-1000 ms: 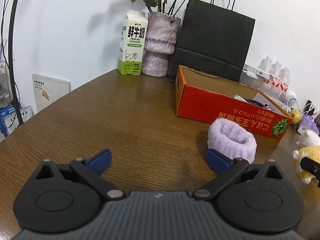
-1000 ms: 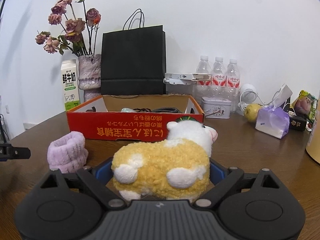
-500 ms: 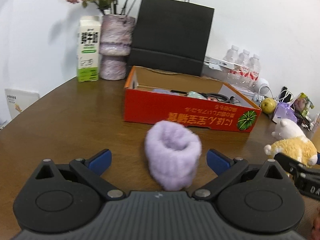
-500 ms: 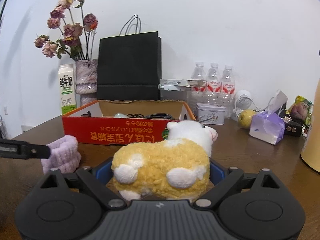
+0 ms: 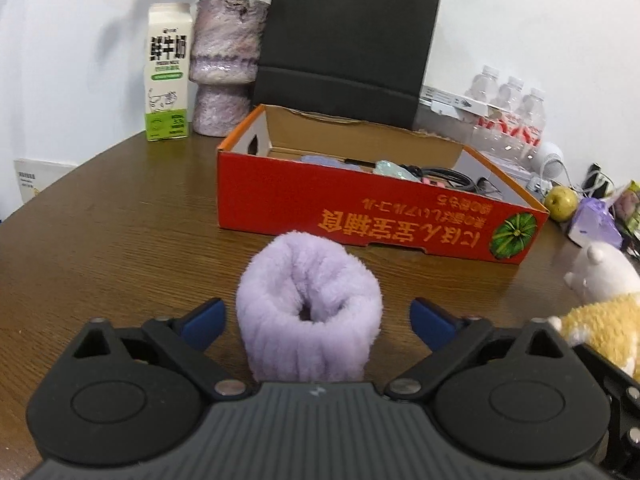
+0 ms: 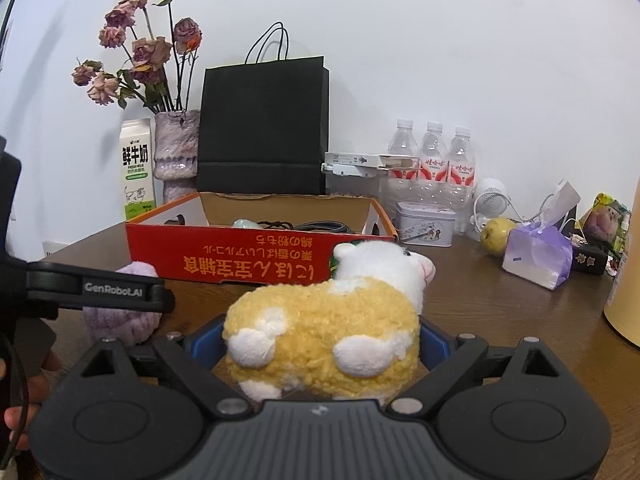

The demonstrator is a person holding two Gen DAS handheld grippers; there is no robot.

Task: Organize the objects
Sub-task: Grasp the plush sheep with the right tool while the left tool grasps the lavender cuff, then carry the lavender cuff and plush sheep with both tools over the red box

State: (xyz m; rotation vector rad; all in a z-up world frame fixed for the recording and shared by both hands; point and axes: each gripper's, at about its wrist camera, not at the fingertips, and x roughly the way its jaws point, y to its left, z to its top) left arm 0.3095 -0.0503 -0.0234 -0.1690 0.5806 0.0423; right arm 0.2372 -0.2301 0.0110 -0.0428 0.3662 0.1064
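- The red cardboard box point(image 5: 360, 216) stands open on the wooden table point(image 5: 112, 240). It already holds several items, among them dark cables and a pale green object. Part of the sorting appears done.
- A lilac fluffy band point(image 5: 308, 312) is outside the box, resting on the table just in front of its near wall.
- The left gripper point(image 5: 316, 320) straddles that band. Its jaws have just been closing, with the band between them. A gap shows on either side, so the blue pads point(image 5: 202, 320) do not yet press it. Not gripped.
- A yellow-and-white plush sheep point(image 6: 324, 340) is also outside the box, standing on the table near its right front corner.
- The right gripper point(image 6: 322, 344) has its jaws wide, one at each flank of the sheep. The pads point(image 6: 434, 344) meet the fleece. Whether they squeeze firmly cannot be told; the toy looks undeformed and rests on the table.
- Judgement: two items remain to go in, and neither is lifted. Room for both shows at the near end of the box.
- Milk carton point(image 5: 168, 72), vase point(image 5: 224, 68), black paper bag point(image 5: 344, 44) and water bottles point(image 6: 432, 156) line the wall, apparently untouched. Whether they belong to the job cannot be told.
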